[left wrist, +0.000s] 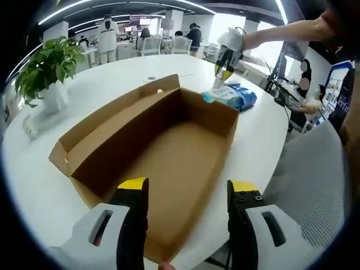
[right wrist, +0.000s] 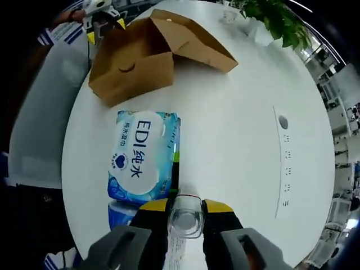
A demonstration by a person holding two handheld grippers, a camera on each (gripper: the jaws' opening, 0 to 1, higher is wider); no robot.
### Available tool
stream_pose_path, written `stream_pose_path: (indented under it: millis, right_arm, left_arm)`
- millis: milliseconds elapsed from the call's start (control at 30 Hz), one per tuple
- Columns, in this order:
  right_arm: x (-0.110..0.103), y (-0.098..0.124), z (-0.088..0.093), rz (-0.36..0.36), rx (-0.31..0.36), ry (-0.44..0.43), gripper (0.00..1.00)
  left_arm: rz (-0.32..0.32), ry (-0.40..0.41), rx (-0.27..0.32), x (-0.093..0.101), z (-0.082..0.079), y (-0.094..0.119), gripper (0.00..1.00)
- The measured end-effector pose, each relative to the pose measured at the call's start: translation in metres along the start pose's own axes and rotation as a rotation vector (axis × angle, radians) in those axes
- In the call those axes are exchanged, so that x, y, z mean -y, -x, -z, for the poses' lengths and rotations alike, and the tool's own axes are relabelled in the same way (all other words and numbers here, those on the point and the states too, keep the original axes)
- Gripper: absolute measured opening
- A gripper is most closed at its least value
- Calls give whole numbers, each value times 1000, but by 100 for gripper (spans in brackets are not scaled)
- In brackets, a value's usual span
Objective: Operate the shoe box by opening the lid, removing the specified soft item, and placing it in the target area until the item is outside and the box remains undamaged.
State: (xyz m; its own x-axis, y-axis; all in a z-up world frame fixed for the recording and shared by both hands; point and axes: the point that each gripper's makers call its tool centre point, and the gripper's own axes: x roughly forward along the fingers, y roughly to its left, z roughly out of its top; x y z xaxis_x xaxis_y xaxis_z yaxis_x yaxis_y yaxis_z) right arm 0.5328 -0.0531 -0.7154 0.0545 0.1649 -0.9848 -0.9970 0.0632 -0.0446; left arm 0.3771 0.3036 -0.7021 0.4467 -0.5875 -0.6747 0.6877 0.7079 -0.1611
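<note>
Right gripper (right wrist: 185,209) sits at the bottom centre of its view, jaws clenched on the clear end tab of the blue wet-wipe pack (right wrist: 145,160), which lies flat on the white table (right wrist: 242,135) with its long axis running up-frame toward the shoe box (right wrist: 140,59) at upper left. Left gripper (left wrist: 188,194) hovers released over the open, empty box at the bottom of its view. Letting go looks like what remains.

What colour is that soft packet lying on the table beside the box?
The packet is light blue and white with dark blue lettering, clearest in the right gripper view.
</note>
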Motion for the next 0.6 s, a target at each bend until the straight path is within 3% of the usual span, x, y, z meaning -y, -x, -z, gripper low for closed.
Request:
stream_pose_path:
  millis: [333, 600]
  right_arm:
    - [2, -2, 0, -15, -30, 138, 18]
    - [8, -3, 0, -27, -39, 140, 19]
  left_arm:
    - [-1, -4, -6, -2, -1, 0, 55]
    - [7, -2, -3, 0, -2, -1, 55]
